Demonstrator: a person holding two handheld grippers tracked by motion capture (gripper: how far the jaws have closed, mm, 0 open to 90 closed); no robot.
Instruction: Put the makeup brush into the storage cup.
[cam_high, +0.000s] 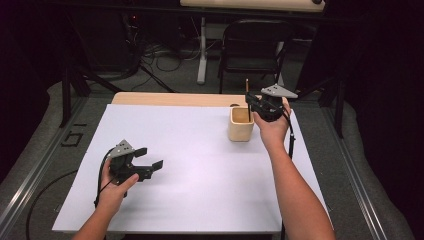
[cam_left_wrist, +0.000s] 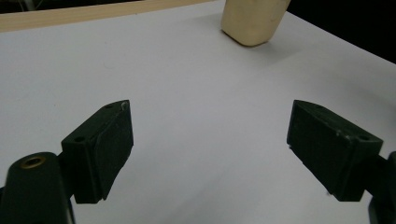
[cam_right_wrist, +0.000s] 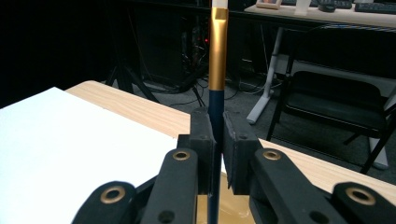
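A pencil (cam_right_wrist: 217, 56) with a dark blue shaft and a gold band stands upright, and my right gripper (cam_right_wrist: 218, 135) is shut on it. In the high view that gripper (cam_high: 251, 103) holds the pencil (cam_high: 247, 89) over a small wooden cup (cam_high: 240, 126) at the far right of the white sheet. The pencil's lower end reaches into the cup's mouth. My left gripper (cam_high: 150, 158) rests near the sheet's front left, open with nothing between its fingers (cam_left_wrist: 100, 149). The wooden cup (cam_left_wrist: 252, 21) stands far ahead of it.
A white sheet (cam_high: 190, 170) covers most of the wooden table (cam_high: 165, 99). Beyond the far edge stand a black folding chair (cam_high: 252, 45), a white desk leg (cam_high: 202, 50) and floor cables. Dark stands flank the table.
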